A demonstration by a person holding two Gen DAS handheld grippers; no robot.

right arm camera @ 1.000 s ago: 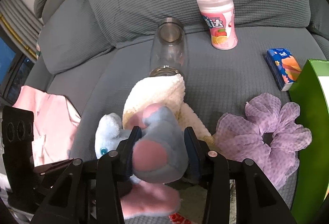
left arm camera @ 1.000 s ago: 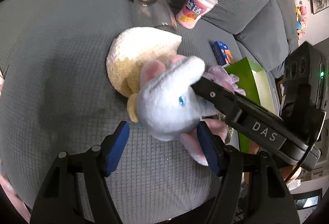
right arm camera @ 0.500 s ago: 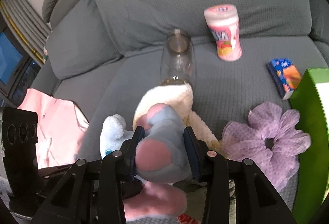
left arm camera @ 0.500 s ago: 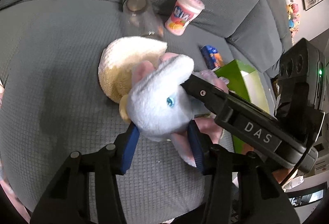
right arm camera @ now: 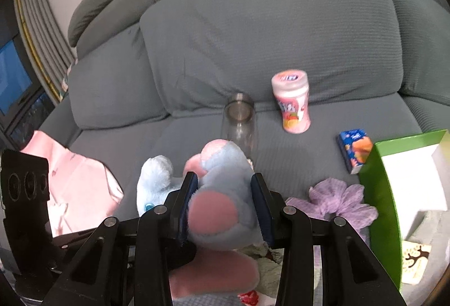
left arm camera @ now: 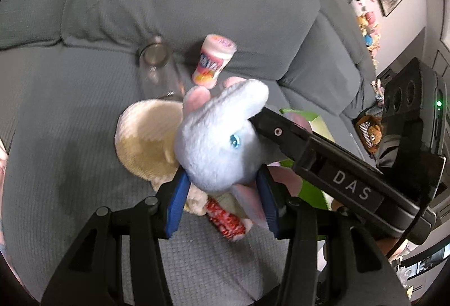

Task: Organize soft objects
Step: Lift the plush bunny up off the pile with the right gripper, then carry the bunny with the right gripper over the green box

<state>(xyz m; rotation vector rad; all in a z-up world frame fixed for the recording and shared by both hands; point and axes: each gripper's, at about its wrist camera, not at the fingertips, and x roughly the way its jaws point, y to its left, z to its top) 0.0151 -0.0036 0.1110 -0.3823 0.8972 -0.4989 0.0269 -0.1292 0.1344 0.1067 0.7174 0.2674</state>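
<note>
The left claw (left arm camera: 222, 190) has been closed onto the plush bunny (left arm camera: 219, 143), also held by the right claw (right arm camera: 223, 210); it is lifted off the sofa (right arm camera: 281, 25).

Your left tool (left arm camera: 220, 197) is black plastic with blue finger pads (left arm camera: 176, 200) and silver screws; your right tool (right arm camera: 223, 204) matches, its arm stamped "DAS", a green light glowing behind.

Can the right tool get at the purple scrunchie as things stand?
Probably not yet: the right tool is shut on the plush bunny, which the left tool also grips. The purple scrunchie itself lies uncovered beside it.
</note>
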